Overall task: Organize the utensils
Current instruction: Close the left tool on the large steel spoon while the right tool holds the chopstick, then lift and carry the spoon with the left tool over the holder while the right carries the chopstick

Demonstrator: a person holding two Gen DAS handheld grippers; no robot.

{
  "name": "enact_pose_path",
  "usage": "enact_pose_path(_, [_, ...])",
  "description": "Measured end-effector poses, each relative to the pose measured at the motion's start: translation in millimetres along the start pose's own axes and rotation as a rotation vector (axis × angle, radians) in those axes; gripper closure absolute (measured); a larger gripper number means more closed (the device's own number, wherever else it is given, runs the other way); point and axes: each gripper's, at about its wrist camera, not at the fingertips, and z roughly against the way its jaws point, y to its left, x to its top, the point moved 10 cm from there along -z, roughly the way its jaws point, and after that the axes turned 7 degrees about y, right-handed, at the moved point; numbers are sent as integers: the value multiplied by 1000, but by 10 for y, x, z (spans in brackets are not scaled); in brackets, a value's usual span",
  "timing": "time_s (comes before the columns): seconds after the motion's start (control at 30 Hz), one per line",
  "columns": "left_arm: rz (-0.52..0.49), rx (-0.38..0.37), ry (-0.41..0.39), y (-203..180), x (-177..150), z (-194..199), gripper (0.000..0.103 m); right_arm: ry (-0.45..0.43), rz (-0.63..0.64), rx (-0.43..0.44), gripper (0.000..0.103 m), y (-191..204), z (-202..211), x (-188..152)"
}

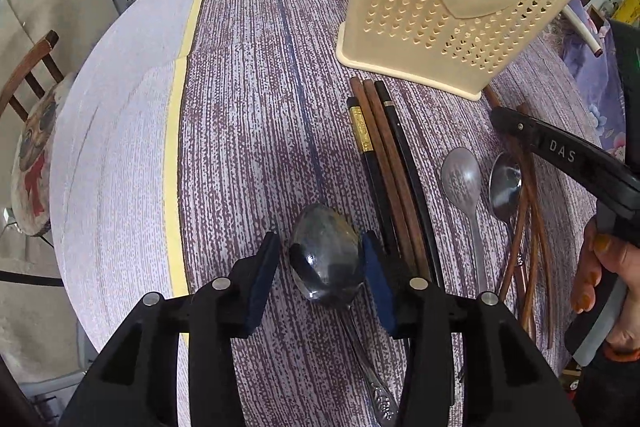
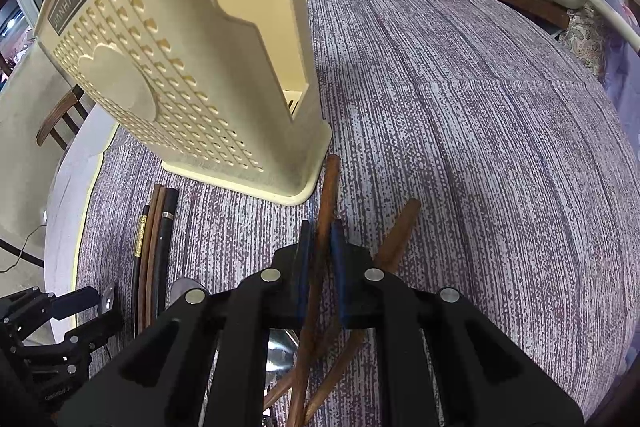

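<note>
Left gripper jaws parted around steel spoon bowl on desk, right gripper jaws clamped on brown chopstick, beside cream utensil holder.

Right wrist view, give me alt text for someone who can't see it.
The right gripper is shut on a brown wooden chopstick over a purple striped tablecloth. A cream perforated utensil holder stands just beyond, more chopsticks lying left.

Utensil holder behind chopsticks, large spoon left, small spoons right
</note>
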Motion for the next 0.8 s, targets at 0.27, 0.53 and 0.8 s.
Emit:
enact_pose_path(0.27, [-8,42,3,-30,53,-19,72,-1,-5,14,92,-17,-4,-16])
enact_pose_path(0.53, [18,-30,11,60,35,-35,97,3,-9,23,92,-46,4,-11])
enact_pose_path(0.8, [22,-57,-6,73,77,-39,97,-1,-17,54,94,-43,38,-7])
